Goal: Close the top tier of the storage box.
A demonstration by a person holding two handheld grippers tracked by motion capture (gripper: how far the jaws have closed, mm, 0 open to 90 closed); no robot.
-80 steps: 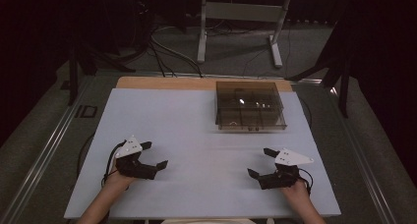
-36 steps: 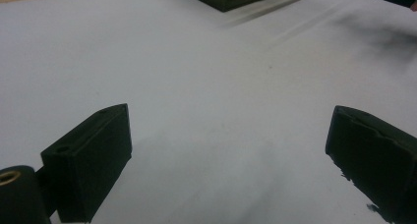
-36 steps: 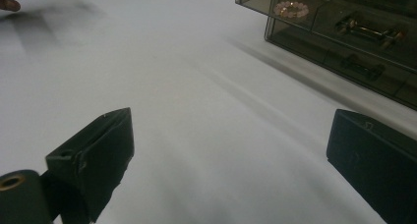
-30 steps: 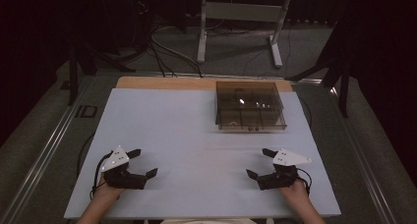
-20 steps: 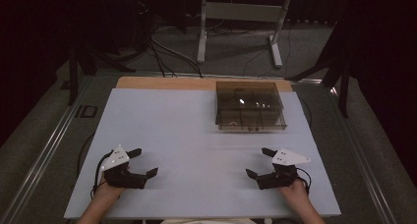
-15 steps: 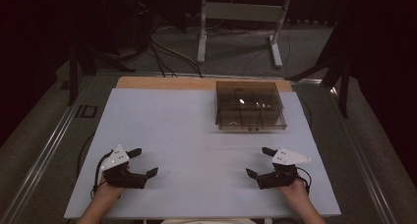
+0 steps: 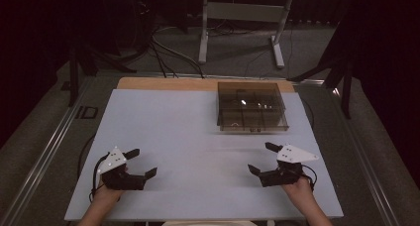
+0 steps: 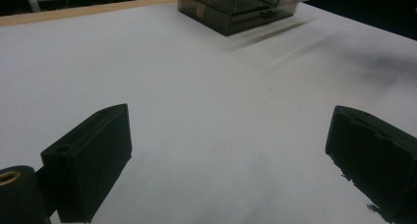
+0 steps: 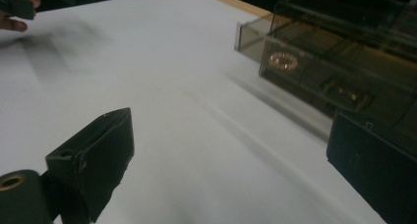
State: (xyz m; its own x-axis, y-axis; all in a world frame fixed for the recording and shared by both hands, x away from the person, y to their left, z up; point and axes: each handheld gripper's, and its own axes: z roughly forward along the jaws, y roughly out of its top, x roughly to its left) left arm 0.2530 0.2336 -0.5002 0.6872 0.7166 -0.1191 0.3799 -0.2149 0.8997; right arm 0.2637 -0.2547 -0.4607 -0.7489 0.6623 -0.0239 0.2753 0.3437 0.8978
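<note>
Both grippers, left (image 7: 140, 161) and right (image 7: 262, 159), rest spread and empty on the white table (image 7: 188, 137) in a dark room.

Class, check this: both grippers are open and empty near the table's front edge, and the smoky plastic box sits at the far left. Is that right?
Not quite. The box sits at the far right, as the high view shows. The left gripper and right gripper are open and empty near the front edge.

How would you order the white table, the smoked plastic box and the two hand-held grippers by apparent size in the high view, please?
1. White table.
2. Smoked plastic box.
3. Left hand-held gripper and right hand-held gripper: they look alike, so unranked.
</note>
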